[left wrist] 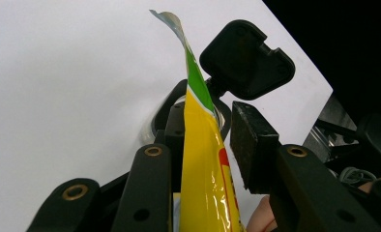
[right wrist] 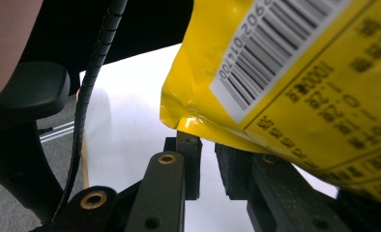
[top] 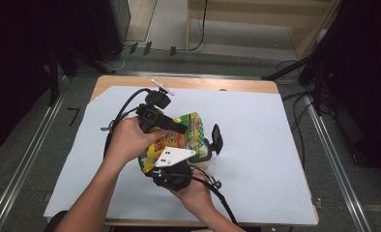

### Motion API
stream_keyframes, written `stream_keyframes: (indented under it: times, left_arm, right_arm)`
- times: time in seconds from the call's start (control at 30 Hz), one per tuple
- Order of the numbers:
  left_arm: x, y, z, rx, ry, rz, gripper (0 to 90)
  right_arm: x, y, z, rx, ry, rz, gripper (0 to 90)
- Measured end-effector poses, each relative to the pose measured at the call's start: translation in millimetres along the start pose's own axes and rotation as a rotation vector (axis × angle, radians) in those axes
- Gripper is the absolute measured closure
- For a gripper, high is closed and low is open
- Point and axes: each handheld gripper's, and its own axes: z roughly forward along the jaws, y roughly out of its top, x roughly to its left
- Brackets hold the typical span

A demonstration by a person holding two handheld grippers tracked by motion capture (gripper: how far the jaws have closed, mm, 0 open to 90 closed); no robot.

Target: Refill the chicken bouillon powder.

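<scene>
My left hand [top: 130,140] and the grey plate cover much of the yellow pouch [top: 191,130]; in my right gripper view its print is blurred and cut off by the frame.

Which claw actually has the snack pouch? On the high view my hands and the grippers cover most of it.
Observer: In the left gripper view the pouch runs edge-on between the jaws of the left claw. One jaw lies against it; the other is so near that I cannot tell whether it touches.
Operator: And the right claw?
Observer: The right claw has its jaws close together, with the white sheet showing through the gap. The pouch's bottom corner sits just above their tips.
Operator: Which face is turned toward it?
Observer: The yellow back, with the barcode.
</scene>
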Motion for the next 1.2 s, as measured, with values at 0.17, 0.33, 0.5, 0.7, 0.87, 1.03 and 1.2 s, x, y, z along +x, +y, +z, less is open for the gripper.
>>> stream_keyframes:
  times: [0.17, 0.33, 0.5, 0.7, 0.87, 1.03, 1.2]
  left_arm:
    - [-0.7, -0.1, 0.1, -0.002, -0.003, 0.004, 70.1]
    - [-1.8, -0.1, -0.3, -0.003, 0.005, 0.006, 70.2]
    - [-2.1, -0.2, -0.9, -0.008, 0.013, 0.006, 70.8]
    - [-2.0, -1.3, -1.6, -0.012, 0.017, 0.0, 71.0]
    - [-1.8, -1.8, -1.9, -0.015, 0.02, 0.0, 71.0]
    - [-1.9, -1.8, -2.1, -0.017, 0.02, -0.001, 71.1]
    - [-4.4, -1.7, -3.1, -0.024, 0.029, 0.006, 71.0]
  right_arm:
    - [-1.4, -0.4, -0.4, -0.004, -0.009, -0.001, 85.4]
    - [-3.5, -0.5, -2.0, -0.007, -0.031, 0.015, 90.0]
    - [-5.5, -0.6, -3.6, -0.017, -0.033, 0.029, 90.0]
    - [-4.8, -0.5, -2.7, -0.02, -0.038, 0.018, 90.0]
    - [-4.1, -0.6, -2.3, -0.025, -0.039, 0.018, 90.0]
    - [-3.7, -1.2, -2.3, -0.029, -0.039, 0.019, 90.0]
    - [-3.4, -1.7, -2.3, -0.043, -0.048, 0.015, 90.0]
